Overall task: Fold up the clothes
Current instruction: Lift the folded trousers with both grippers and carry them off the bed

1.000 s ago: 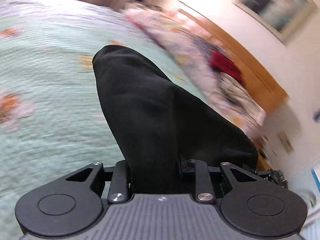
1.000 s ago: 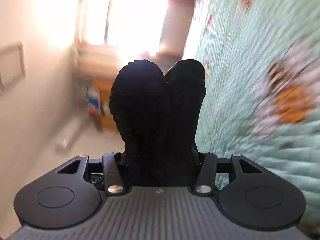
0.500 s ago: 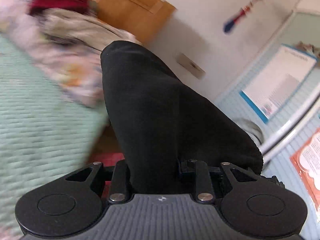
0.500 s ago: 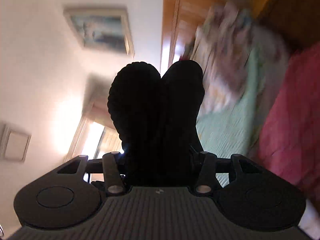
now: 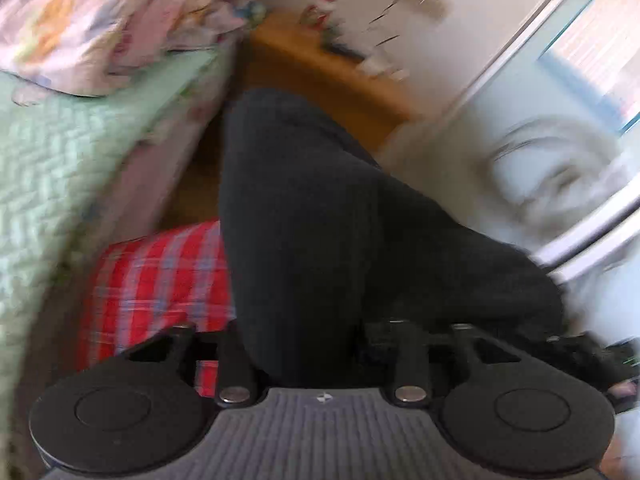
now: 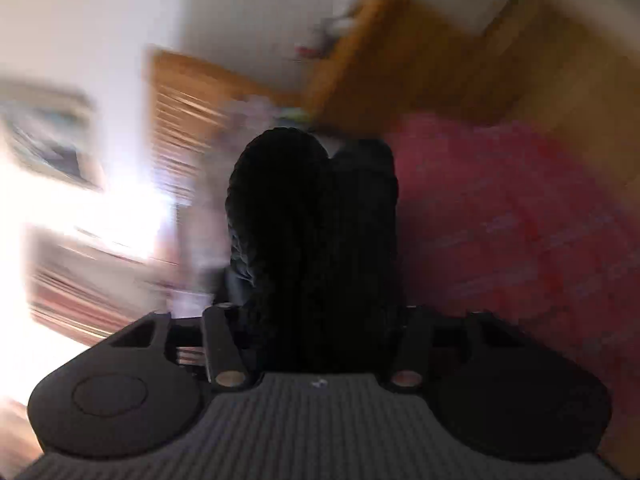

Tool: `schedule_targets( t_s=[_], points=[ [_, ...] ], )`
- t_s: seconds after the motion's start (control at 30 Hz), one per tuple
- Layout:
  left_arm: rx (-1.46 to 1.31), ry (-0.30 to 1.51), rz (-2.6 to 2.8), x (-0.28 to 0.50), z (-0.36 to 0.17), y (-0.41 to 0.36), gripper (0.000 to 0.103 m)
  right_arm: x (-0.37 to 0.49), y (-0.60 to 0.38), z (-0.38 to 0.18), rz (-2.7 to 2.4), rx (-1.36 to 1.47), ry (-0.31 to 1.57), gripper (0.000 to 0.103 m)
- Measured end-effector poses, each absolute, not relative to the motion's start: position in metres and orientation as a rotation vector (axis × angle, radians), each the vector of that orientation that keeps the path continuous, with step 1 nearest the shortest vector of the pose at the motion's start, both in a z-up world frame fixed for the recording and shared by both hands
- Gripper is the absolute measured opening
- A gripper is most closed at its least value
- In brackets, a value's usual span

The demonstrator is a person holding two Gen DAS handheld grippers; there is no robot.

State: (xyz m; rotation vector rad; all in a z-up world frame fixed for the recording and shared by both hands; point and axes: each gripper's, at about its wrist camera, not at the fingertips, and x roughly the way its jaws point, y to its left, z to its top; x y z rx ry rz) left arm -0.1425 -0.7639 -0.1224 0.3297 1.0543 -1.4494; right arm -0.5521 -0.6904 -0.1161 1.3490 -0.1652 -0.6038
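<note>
Two grippers are each clamping black cloth, and neither camera is showing the bed surface squarely. The left gripper (image 5: pixel 320 344) is closed on a black garment (image 5: pixel 320 208), whose fabric is bulging up and away between the fingers and spilling toward the right of that view. The right gripper (image 6: pixel 316 320) is likewise pinching a bunched black fold (image 6: pixel 312 220) that is standing up in two lobes; whether this is the same garment cannot be told, though it probably is. Both views are blurring heavily.

In the left view, the green quilt (image 5: pixel 44 168) is lying off to the left, with a floral pillow (image 5: pixel 100 20) at its far end and a red plaid cloth (image 5: pixel 160 276) low beside the bed. In the right view, a reddish blur (image 6: pixel 512 232) is filling the right side. Judging from this, the cloth is being held in the air off the bed's edge, so the coming lay-down is depending on carrying it leftward, back over the quilt, with the left gripper seemingly nearer.
</note>
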Motion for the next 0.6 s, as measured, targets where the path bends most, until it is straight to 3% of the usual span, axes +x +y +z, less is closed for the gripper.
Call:
schedule_targets(
  t_s=[0.07, 0.1, 0.23, 0.37, 0.6],
  points=[
    [0.322, 1.067, -1.396, -0.141, -0.127, -0.763, 0.094, -0.552, -0.698, -0.128, -0.669, 1.333, -0.118, 0.065],
    [0.329, 1.064, -1.38, -0.141, -0.126, -0.762, 0.098, -0.551, -0.701, -0.134, -0.701, 1.325, -0.094, 0.066],
    [0.3, 1.014, -1.302, -0.138, -0.11, -0.753, 0.097, -0.553, -0.701, -0.131, -0.788, 1.332, -0.08, 0.072],
    [0.084, 0.923, -1.097, -0.106, -0.081, -0.722, 0.098, -0.572, -0.684, -0.112, -0.971, 1.334, -0.179, 0.084],
    [-0.011, 0.906, -1.365, -0.121, -0.052, -0.691, 0.097, -0.546, -0.679, -0.038, -0.75, 1.111, -0.268, 0.084]
  ],
)
